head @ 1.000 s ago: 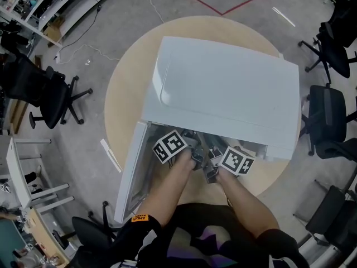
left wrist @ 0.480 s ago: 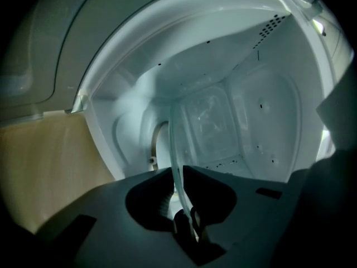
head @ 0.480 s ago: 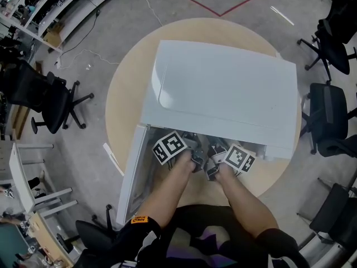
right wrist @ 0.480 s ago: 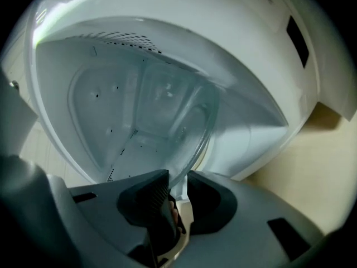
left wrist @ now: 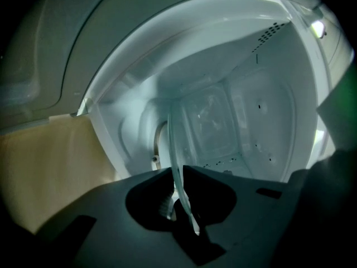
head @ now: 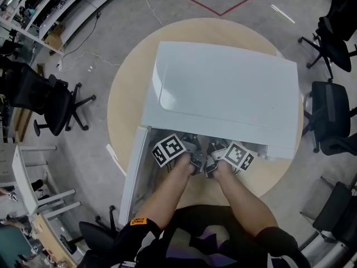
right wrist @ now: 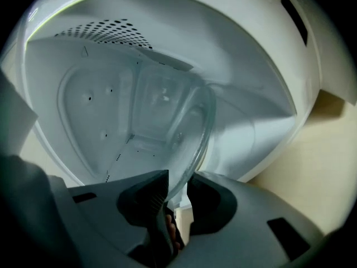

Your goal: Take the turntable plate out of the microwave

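Looking from the head view, what appears that the gripper views leave out? (Student)

The whole setting. A white box-shaped microwave (head: 223, 88) sits on a round beige table (head: 125, 88). Its white door (head: 136, 175) is swung open at the picture's left. The left hand (head: 183, 162) and right hand (head: 221, 169) are side by side at the mouth. The microwave's top edge hides the cavity. (Tutor)

And the gripper views? (Student)

Only they show the cavity and the clear round glass turntable plate (left wrist: 174, 144), which is inside the microwave, close to the front opening. The right gripper view also shows a perforated vent patch (right wrist: 106, 29) on a cavity wall. (Tutor)

How do the jaws stand? (Student)

The left gripper (left wrist: 177, 172) has just been closing its jaws. They are now a narrow slot apart and pinch the turntable plate's rim between them. The right gripper (right wrist: 177, 177) has its jaws slightly wider, closed on the thick curved rim at another spot. (Tutor)

Which way does the plate lie? (Student)

In the left gripper view it is edge-on, a thin line running from the jaws toward the back wall. In the right gripper view the disc is seen obliquely and spreads from the jaws into the cavity. Being round, it has no long axis. Whether it is level cannot be told. (Tutor)
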